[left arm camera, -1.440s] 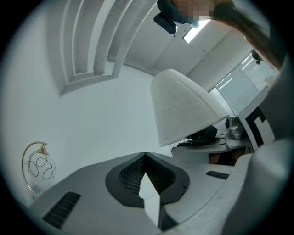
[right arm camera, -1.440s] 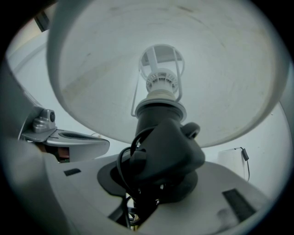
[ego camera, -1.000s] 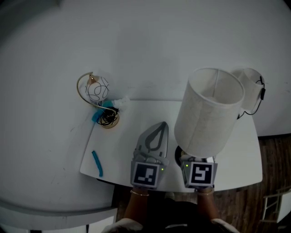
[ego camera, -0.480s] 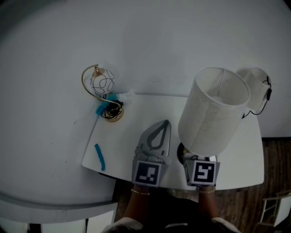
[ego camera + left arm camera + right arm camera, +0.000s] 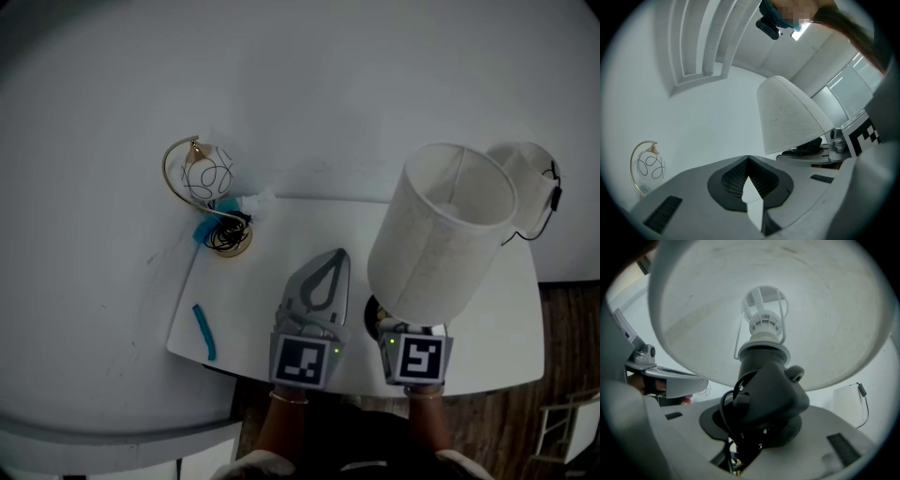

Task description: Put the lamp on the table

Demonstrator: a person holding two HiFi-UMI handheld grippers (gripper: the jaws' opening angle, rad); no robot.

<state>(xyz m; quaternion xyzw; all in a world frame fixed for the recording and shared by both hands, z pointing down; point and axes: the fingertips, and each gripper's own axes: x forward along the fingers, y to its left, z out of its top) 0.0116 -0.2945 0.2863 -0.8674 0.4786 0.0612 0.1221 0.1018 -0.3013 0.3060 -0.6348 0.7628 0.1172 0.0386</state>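
The lamp (image 5: 441, 234) has a white drum shade and a black base with a coiled cable. My right gripper (image 5: 401, 326) is shut on that black base (image 5: 768, 390) at the front edge of the white table (image 5: 272, 262), and the shade leans away from me and hides the jaws in the head view. In the right gripper view the bulb socket (image 5: 764, 324) shows inside the shade. Just left of the lamp my left gripper (image 5: 319, 286) lies over the table, shut with nothing in it. The shade (image 5: 787, 117) also shows at the right of the left gripper view.
A gold wire lamp (image 5: 202, 183) with a black cable coil stands at the table's back left corner. A blue strip (image 5: 202, 331) lies near the left front edge. A second white shade (image 5: 530, 178) with a black cord stands at the back right. Wooden floor (image 5: 562, 337) lies to the right.
The lamp shade has shifted slightly to the right and away from me. Both grippers have stayed nearly where they were.
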